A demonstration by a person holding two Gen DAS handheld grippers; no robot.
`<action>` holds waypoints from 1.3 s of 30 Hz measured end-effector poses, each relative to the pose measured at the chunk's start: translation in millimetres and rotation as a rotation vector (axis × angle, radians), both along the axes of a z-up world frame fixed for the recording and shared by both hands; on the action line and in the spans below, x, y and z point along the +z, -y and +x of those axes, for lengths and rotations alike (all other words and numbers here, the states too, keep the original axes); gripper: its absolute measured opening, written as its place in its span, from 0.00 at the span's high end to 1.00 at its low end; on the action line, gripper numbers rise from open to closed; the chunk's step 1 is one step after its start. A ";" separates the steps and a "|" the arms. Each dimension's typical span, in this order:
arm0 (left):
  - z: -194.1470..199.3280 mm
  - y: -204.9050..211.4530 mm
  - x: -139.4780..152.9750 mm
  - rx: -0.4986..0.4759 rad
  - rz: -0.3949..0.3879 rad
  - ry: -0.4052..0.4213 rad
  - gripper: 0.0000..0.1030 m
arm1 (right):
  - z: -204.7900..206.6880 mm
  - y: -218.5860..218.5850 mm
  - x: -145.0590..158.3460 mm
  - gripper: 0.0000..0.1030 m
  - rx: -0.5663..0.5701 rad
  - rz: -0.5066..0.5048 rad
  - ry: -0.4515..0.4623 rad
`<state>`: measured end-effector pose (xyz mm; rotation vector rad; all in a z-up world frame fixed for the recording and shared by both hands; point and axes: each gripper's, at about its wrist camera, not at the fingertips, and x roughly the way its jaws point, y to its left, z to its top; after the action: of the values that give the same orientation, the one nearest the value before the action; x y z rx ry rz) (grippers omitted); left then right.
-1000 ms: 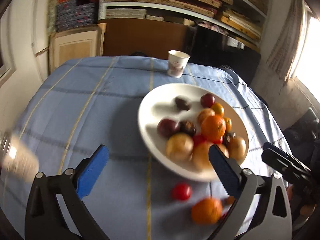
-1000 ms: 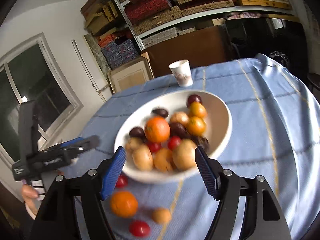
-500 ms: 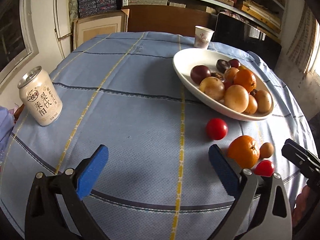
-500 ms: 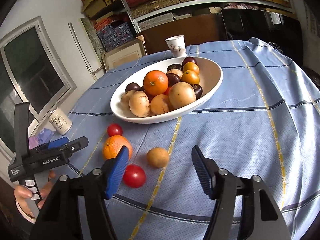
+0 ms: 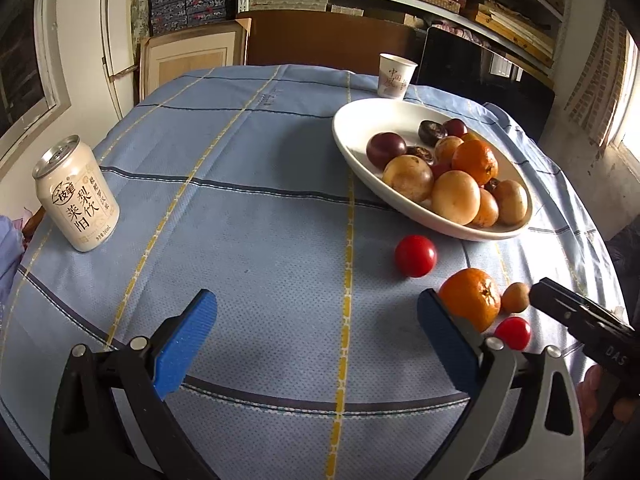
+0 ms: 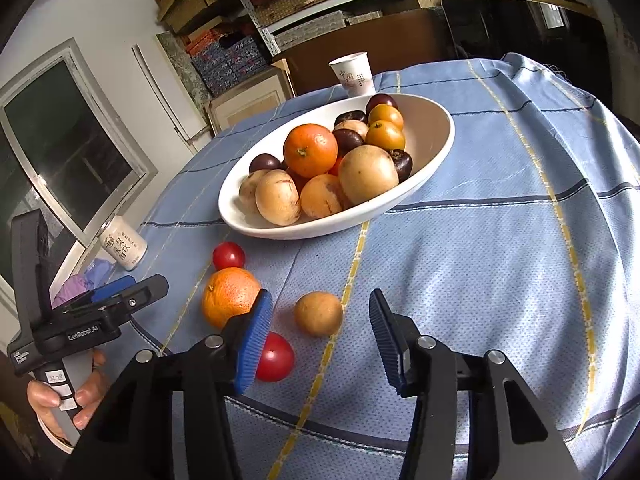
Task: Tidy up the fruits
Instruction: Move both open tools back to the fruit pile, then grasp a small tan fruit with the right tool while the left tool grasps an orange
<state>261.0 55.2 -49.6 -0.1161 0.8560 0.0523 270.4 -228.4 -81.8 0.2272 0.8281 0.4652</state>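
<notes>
A white oval bowl [image 5: 360,120] [image 6: 434,128] holds several fruits. In front of it, loose on the blue cloth, lie a red tomato [image 5: 415,255] [image 6: 228,255], an orange [image 5: 470,298] [image 6: 230,296], a small brown fruit [image 5: 515,298] [image 6: 319,314] and a second tomato [image 5: 513,333] [image 6: 276,357]. My right gripper [image 6: 320,295] is low over the cloth with its jaws closing. The brown fruit lies just ahead between the tips, and neither pad touches it. My left gripper [image 5: 316,308] stands wide open over bare cloth, left of the orange.
A drink can [image 5: 76,200] [image 6: 124,246] stands at the left edge of the round table. A paper cup [image 5: 396,76] [image 6: 354,74] is behind the bowl. A hand [image 6: 68,396] holds the left gripper's handle. Shelves and boxes line the wall.
Both grippers drew back from over the bowl and sank toward the near edge. The can came into the left view. The right jaws narrowed around the spot of the brown fruit.
</notes>
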 end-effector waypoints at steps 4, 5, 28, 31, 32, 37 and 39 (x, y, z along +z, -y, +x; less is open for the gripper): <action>-2.5 2.6 2.2 -0.005 0.007 0.008 0.04 | 3.7 -0.9 -4.4 0.51 0.016 0.012 -0.029; -2.8 2.6 2.4 -0.007 0.008 0.010 0.04 | 4.3 -1.6 -5.1 0.51 0.022 0.015 -0.034; -5.0 9.3 5.8 0.008 0.110 0.041 0.04 | 9.3 -18.1 -6.8 0.67 0.048 -0.043 -0.037; -4.5 10.2 4.8 0.007 0.122 0.038 0.04 | 13.1 -12.1 -10.5 0.67 0.044 0.004 -0.071; -4.3 10.8 4.3 0.007 0.123 0.038 0.04 | 14.8 -10.7 -12.1 0.66 0.045 0.022 -0.084; -4.4 13.6 3.3 0.003 0.143 0.040 0.04 | 17.7 -12.8 -13.2 0.66 0.054 0.033 -0.098; -4.9 14.6 3.6 -0.001 0.152 0.042 0.04 | 15.7 -12.3 -11.7 0.71 0.046 0.030 -0.098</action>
<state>256.2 40.6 -46.0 0.0261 0.8073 0.1133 286.1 -216.1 -93.5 0.2602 0.9238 0.5129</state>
